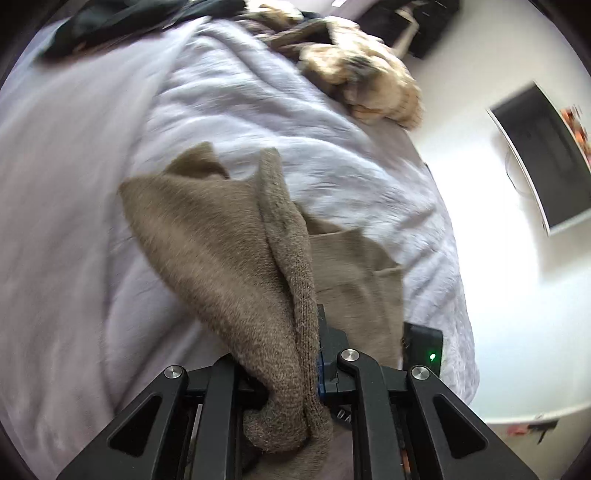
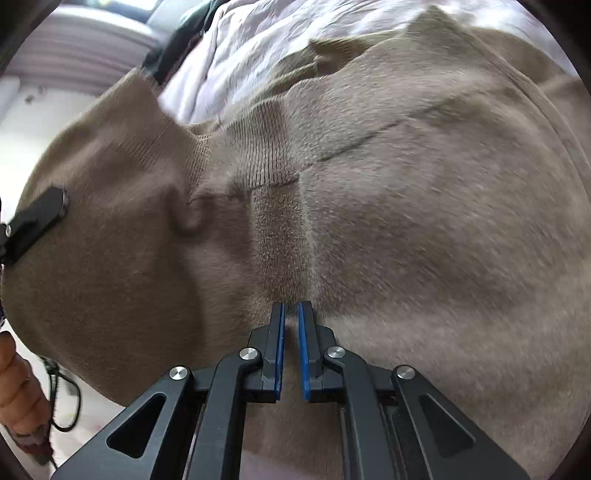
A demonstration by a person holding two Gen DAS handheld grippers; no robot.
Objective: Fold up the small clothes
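A brown knitted sweater [image 1: 221,236] hangs lifted over the lilac bedspread [image 1: 74,184] in the left wrist view. My left gripper [image 1: 310,339] is shut on a bunched ribbed edge of it, and the cloth drapes over and hides the left finger. In the right wrist view the sweater [image 2: 406,221] fills the picture, pulled taut. My right gripper [image 2: 291,314] is shut on a fold of it, pinched at the tips of the blue pads [image 2: 303,350]. A black finger of the left gripper [image 2: 37,218] shows against the sweater's left edge.
A heap of beige and brown clothes [image 1: 365,74] lies at the bed's far right edge, with a dark garment [image 1: 110,22] at the far left. Right of the bed are white floor and a dark flat screen [image 1: 546,158]. A hand [image 2: 18,387] shows at lower left.
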